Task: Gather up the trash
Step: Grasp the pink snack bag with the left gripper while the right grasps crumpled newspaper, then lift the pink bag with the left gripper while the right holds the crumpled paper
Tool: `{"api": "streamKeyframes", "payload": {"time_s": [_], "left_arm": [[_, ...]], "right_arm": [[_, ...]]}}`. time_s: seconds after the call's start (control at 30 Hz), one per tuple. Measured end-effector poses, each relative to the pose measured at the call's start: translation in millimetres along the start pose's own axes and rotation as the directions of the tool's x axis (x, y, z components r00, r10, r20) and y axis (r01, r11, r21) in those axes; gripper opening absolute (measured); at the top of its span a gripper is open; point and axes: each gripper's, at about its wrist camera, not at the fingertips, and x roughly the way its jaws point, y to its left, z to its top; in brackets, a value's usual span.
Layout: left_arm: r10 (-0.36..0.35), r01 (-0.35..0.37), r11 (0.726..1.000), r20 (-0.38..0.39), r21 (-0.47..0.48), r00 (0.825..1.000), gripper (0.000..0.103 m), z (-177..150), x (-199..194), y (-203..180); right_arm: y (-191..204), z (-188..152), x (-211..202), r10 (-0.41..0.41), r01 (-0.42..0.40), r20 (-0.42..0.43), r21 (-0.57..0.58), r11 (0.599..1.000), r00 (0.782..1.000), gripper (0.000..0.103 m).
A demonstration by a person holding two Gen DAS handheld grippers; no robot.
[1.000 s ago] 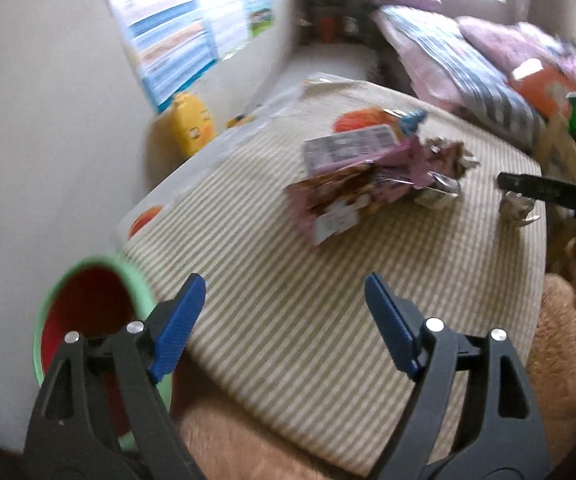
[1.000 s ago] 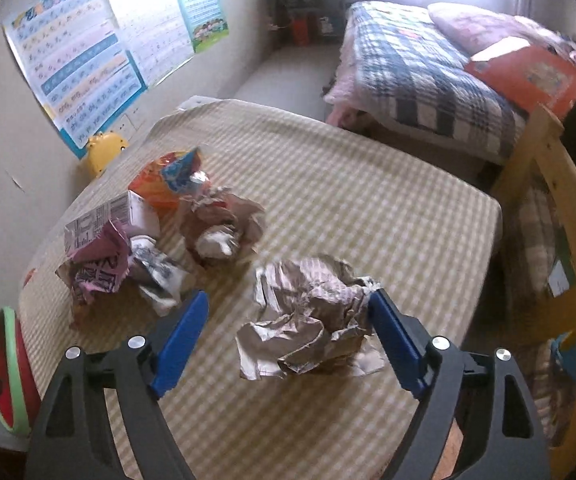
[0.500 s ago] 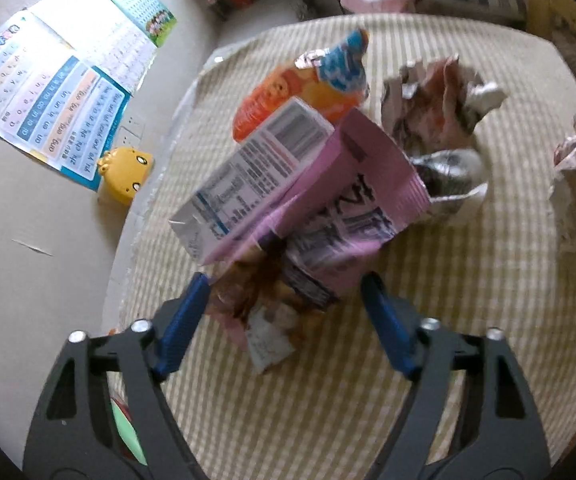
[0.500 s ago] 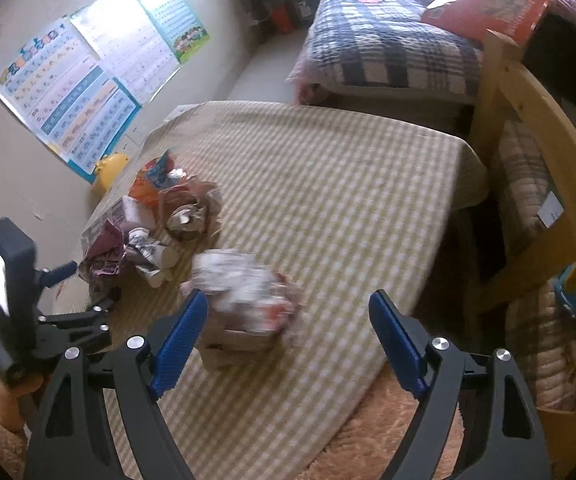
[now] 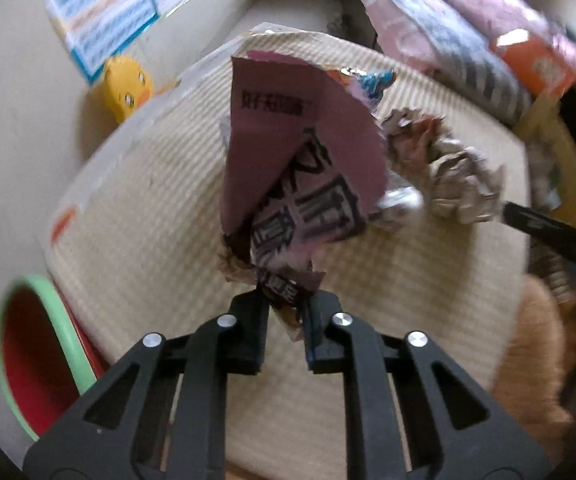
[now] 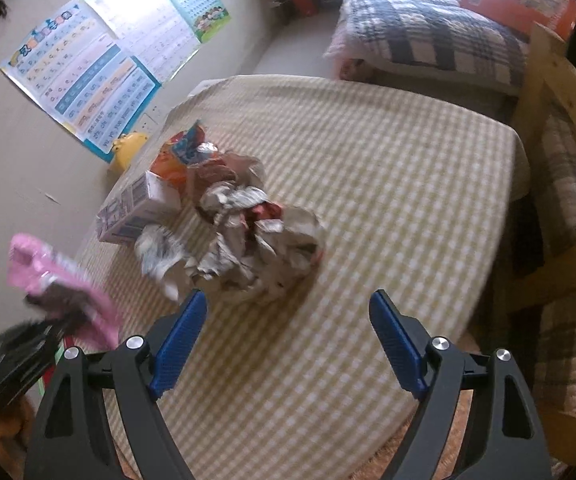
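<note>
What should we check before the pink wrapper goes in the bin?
1. Left gripper shut on the pink wrapper: ok.
2. Wrapper lifted off the table: ok.
3. Grip is deep enough: cannot tell, only the torn bottom edge is pinched.
4. Red bin with green rim within view, mouth open: ok.
5. Right gripper open, ready for the crumpled paper: ok.
6. Nothing hanging from the wrapper: cannot tell, picture blurred.

A home bedroom, likely a child's: a bed (image 6: 427, 36) with a plaid quilt, alphabet posters (image 6: 100, 76) on the wall, a cloth-covered worktop (image 6: 367, 200), a yellow duck toy (image 5: 128, 88).
</note>
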Motion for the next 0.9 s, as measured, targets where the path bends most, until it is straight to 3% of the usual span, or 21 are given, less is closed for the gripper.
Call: {"api": "streamKeyframes", "payload": {"time_s": [0.13,0.23,0.3,0.37,0.43,0.63,0.73,0.8,0.87,0.9], "left_arm": [[-0.104,0.103,0.989,-0.002,-0.102,0.995,0.014,-26.6,-21.0,6.2],[-0.186,0.18,0.964,-0.015,-0.196,0.982,0.014,-42.1,-20.9,12.7],[-0.181,0.169,0.961,-0.038,-0.218,0.983,0.014,-49.3,-14.5,12.3],[-0.199,0.183,0.952,-0.044,-0.246,0.979,0.015,-53.6,-8.4,14.4],[-0.2,0.182,0.948,-0.042,-0.262,0.979,0.015,-52.7,-5.5,16.9],[-0.202,0.189,0.943,-0.021,-0.275,0.979,0.023,-36.2,8.1,15.3],[-0.188,0.173,0.947,-0.031,-0.271,0.982,0.04,-24.0,22.1,8.3],[-0.192,0.174,0.945,-0.041,-0.276,0.981,0.041,-21.1,28.2,7.9],[-0.17,0.156,0.951,-0.03,-0.266,0.985,0.053,-17.4,31.4,4.0],[-0.153,0.143,0.957,-0.023,-0.254,0.988,0.053,-15.3,31.2,2.3]], "right_arm": [[6.2,9.9,13.6,0.001,-0.001,-0.001,0.013,1.0,1.0,0.08],[6.6,16.1,26.5,0.0,0.001,-0.01,0.023,1.0,1.0,0.08],[9.0,18.7,38.1,-0.012,0.012,-0.038,0.002,1.0,0.999,0.055],[11.2,18.6,41.2,0.017,-0.017,-0.056,0.0,1.0,0.998,0.045],[15.5,15.8,33.2,0.016,-0.017,-0.042,-0.026,1.0,0.999,0.027],[19.7,-12.2,1.2,0.078,-0.08,-0.026,-0.058,0.995,0.997,0.027],[21.4,-28.5,-10.7,0.098,-0.1,-0.03,-0.067,0.993,0.995,0.027],[21.4,-38.5,-18.2,0.103,-0.104,-0.025,-0.071,0.992,0.994,0.027],[20.8,-45.3,-21.1,0.11,-0.112,-0.033,-0.067,0.991,0.993,0.027],[22.0,-47.7,-21.2,0.114,-0.117,-0.041,-0.065,0.991,0.993,0.027]]}}
